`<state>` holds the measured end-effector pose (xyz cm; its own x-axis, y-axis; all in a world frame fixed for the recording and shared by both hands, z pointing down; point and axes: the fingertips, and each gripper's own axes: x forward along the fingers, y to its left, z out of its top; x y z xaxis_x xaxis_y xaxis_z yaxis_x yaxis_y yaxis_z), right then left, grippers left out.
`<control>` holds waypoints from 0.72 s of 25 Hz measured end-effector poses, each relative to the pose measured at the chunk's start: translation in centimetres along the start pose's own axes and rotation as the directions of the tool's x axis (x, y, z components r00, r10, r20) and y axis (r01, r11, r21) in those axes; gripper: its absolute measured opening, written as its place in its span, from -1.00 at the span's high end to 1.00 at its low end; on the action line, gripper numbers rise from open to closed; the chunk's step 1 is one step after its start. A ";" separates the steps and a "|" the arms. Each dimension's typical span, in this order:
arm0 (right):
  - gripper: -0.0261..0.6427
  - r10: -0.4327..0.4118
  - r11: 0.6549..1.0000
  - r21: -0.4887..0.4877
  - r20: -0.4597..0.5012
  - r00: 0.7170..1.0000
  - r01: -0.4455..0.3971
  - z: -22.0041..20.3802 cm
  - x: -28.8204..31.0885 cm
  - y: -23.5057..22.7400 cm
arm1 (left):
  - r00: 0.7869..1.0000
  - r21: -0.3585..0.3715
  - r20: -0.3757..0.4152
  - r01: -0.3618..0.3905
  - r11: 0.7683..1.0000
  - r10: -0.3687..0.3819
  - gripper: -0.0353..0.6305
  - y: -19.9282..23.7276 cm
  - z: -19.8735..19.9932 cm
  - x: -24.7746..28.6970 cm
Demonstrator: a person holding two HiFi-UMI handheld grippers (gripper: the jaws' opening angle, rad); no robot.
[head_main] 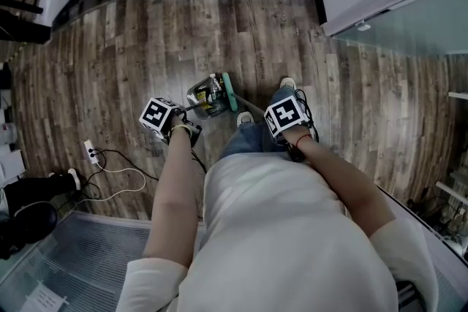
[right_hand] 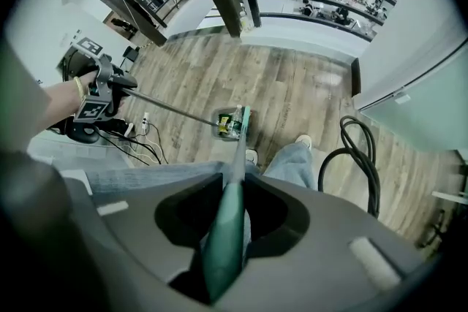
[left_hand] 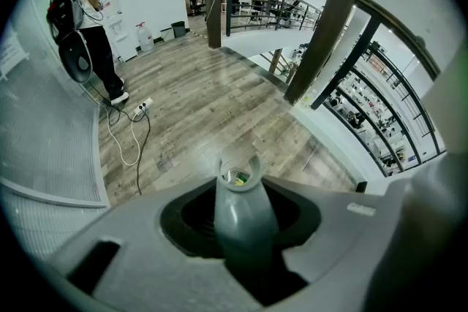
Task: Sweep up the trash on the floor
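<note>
1. Trash [head_main: 209,96] sits in the dustpan [head_main: 192,94] on the wood-plank floor [head_main: 110,62], just ahead of your shoes and well below both grippers. The green broom head [head_main: 229,91] rests against the dustpan's right side.
2. The dustpan handle [left_hand: 244,212] is a smooth grey tube with a notched ring at its end. The broom grip [right_hand: 221,241] is matte teal and tapers into a thin pole.
3. Your left gripper [left_hand: 245,234] is clamped around the grey tube, and your right gripper [right_hand: 223,252] squeezes the teal grip.
</note>
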<state>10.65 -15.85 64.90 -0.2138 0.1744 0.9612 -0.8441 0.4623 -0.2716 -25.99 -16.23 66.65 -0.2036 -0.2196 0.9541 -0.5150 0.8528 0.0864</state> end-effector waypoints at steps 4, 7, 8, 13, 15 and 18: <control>0.63 -0.029 1.000 -0.011 0.016 0.999 0.029 0.3 -0.1 -0.6 | 1.000 0.001 -0.001 0.002 1.000 -0.002 0.58 0.0 -0.1 0.1; 0.63 -0.062 0.998 -0.019 0.027 0.998 0.063 0.4 0.0 -1.4 | 1.000 0.002 -0.001 0.003 1.000 -0.003 0.58 0.0 0.0 0.1; 0.63 -0.074 0.997 -0.019 0.030 0.997 0.074 0.4 0.0 -1.7 | 1.000 0.003 0.000 0.004 1.000 -0.004 0.58 0.1 0.0 0.1; 0.63 -0.131 0.991 -0.009 0.031 0.991 0.131 0.3 0.3 -3.0 | 1.000 0.004 0.000 0.007 1.000 -0.007 0.57 0.2 0.2 0.0; 0.63 -0.148 0.989 -0.002 0.029 0.989 0.148 0.2 0.7 -3.6 | 1.000 0.005 0.002 0.007 1.000 -0.007 0.57 0.3 0.2 0.1; 0.63 -0.161 0.987 0.024 0.016 0.987 0.160 0.1 0.9 -4.4 | 1.000 0.005 0.001 0.007 1.000 -0.007 0.57 0.2 0.2 0.0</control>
<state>14.17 -17.82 66.98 -0.0835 0.0837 0.9930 -0.8791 0.4631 -0.1130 -26.22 -16.17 66.65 -0.2006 -0.2262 0.9532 -0.5203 0.8490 0.0920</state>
